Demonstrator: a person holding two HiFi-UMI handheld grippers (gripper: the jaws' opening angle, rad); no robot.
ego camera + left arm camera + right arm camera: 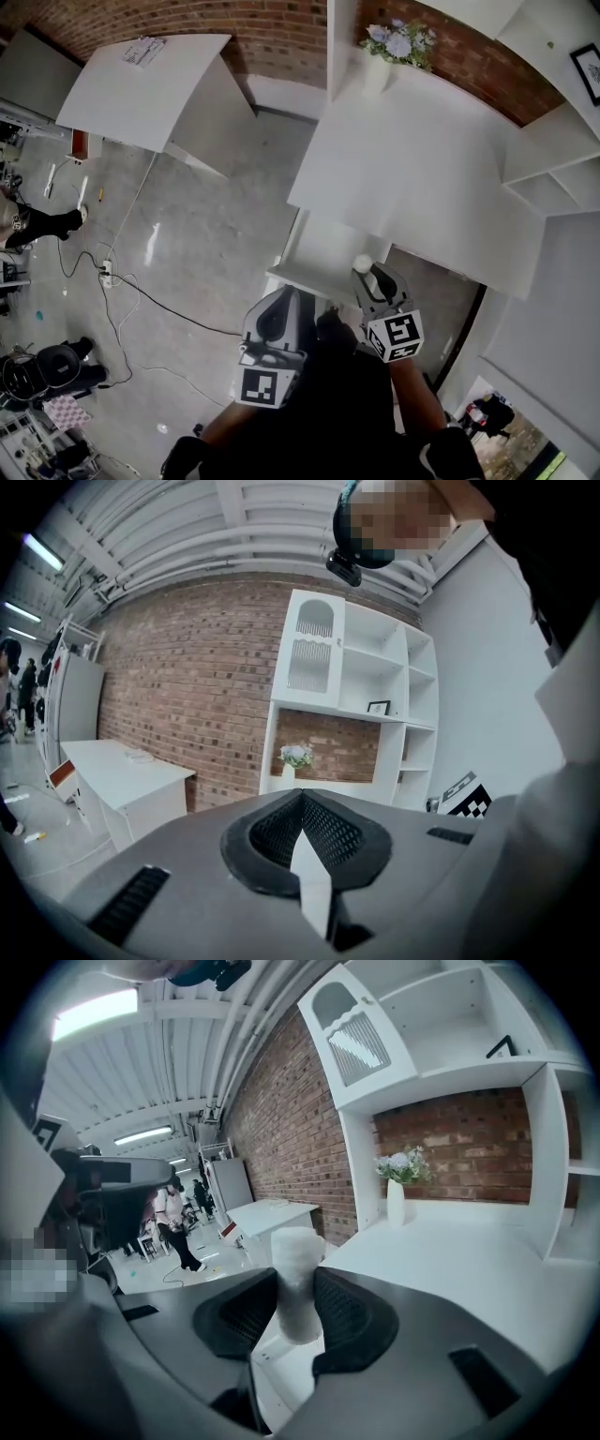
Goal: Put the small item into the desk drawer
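Observation:
In the head view the white desk (422, 169) fills the upper right, and its drawer (328, 251) stands pulled out below the desk's near edge. My right gripper (365, 273) is shut on the small item (362, 262), a white stubby cylinder, held just over the drawer's right part. The right gripper view shows the item (298, 1265) upright between the dark pads of that gripper (298, 1290), with the desk top (441, 1260) beyond. My left gripper (284, 296) sits at the drawer's near left corner. In its own view the left gripper (302, 801) has its jaws closed tip to tip, holding nothing.
A vase of flowers (392, 49) stands at the desk's far edge against the brick wall. White shelves (553, 159) rise at the right. A second white table (141, 89) stands at the upper left. Cables (112, 281) trail over the grey floor.

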